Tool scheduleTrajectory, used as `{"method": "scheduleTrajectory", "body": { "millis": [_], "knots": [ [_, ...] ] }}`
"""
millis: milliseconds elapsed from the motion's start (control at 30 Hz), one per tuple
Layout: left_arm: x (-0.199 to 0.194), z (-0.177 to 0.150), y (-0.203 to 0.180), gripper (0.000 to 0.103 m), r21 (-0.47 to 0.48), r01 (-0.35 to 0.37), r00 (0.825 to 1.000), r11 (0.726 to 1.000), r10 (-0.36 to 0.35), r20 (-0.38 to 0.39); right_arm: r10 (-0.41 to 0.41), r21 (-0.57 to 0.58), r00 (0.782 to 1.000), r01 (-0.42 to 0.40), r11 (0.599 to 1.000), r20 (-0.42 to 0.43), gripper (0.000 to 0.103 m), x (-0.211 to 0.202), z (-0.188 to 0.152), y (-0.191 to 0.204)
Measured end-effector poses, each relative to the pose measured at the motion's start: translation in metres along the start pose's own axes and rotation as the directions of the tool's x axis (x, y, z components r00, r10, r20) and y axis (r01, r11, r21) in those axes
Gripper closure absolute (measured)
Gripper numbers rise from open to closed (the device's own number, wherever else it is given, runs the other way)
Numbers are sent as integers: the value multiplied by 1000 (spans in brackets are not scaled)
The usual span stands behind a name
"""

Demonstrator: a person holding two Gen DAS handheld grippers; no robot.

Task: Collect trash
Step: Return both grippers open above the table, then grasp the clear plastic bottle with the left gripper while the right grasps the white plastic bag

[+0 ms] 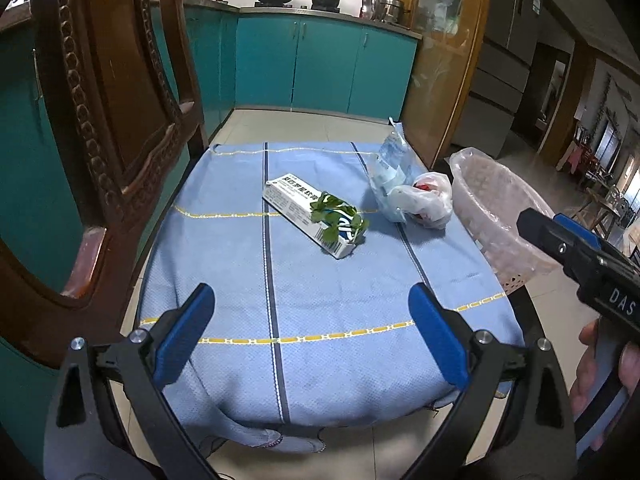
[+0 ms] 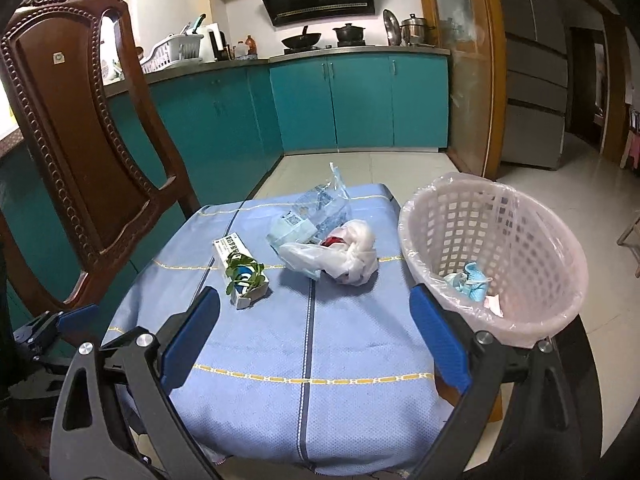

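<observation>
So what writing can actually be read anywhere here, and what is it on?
"DAS": white letters on the black body of the right hand-held gripper, cut off by the edge of the left wrist view.
White box on the blue cloth: dark Chinese characters along its side, too blurred to read.
Clear plastic wrapper: print and a square code, too small to read.
Fridge sticker: unreadable.

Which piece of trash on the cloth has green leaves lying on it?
The white box, nearest the chair. A leafy sprig lies across its near end; the clear wrapper and white bag carry none.
</observation>
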State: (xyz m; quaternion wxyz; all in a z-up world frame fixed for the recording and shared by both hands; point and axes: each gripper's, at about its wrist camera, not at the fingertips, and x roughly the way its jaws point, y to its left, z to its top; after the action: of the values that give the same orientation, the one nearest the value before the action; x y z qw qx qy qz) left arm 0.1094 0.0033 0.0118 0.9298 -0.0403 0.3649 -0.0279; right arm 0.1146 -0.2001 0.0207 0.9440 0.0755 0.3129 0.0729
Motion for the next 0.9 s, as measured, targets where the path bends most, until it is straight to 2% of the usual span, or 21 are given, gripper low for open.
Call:
{"method": "scheduleTrajectory", "body": {
  "millis": [400, 567, 767, 900],
  "knots": [
    [9, 4, -6, 6, 8, -1, 1000, 1000, 1, -6, 0, 22, 1000, 0, 1000, -3, 9, 1, 1, -6],
    [36, 28, -23, 6, 112, -21, 1000, 993, 21, 4, 0, 46, 1000, 0, 999, -2, 10, 3, 6, -11],
    [86, 78, -46, 11, 94, 75, 996, 993, -70, -57, 10, 105, 1000, -8, 994, -19, 10, 5, 7, -26],
    [127, 107, -69, 19, 149, 129, 987, 980, -112, -117, 16, 103, 999, -12, 995, -37, 10, 9, 5, -28]
  ]
}}
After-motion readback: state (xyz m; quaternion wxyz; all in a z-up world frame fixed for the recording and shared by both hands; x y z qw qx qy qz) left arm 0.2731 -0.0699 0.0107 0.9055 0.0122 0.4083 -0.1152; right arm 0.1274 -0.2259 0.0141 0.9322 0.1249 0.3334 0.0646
